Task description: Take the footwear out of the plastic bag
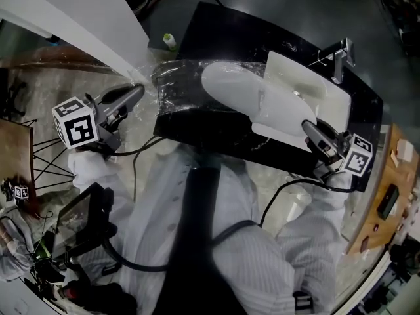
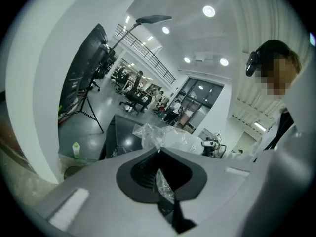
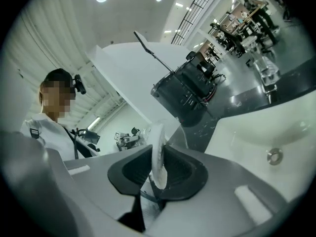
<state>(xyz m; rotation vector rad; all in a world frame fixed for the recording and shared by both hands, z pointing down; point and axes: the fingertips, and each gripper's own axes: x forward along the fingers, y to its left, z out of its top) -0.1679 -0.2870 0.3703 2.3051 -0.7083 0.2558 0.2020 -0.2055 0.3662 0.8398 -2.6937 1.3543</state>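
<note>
Jaws of left gripper are pressed shut on plastic bag. Edge of white slipper is pinched by right gripper. Other slipper end is wrapped in bag.

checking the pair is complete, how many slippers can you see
1: a white slipper over the black counter, one end inside the plastic bag, the other in the right gripper. A second may be hidden.

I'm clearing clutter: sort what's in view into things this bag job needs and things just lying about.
Job: clear crinkled plastic bag, pinched by left gripper; white flat slipper, gripped by right gripper.
Lying about: white sink basin, chrome faucet, small green-capped bottle.
</note>
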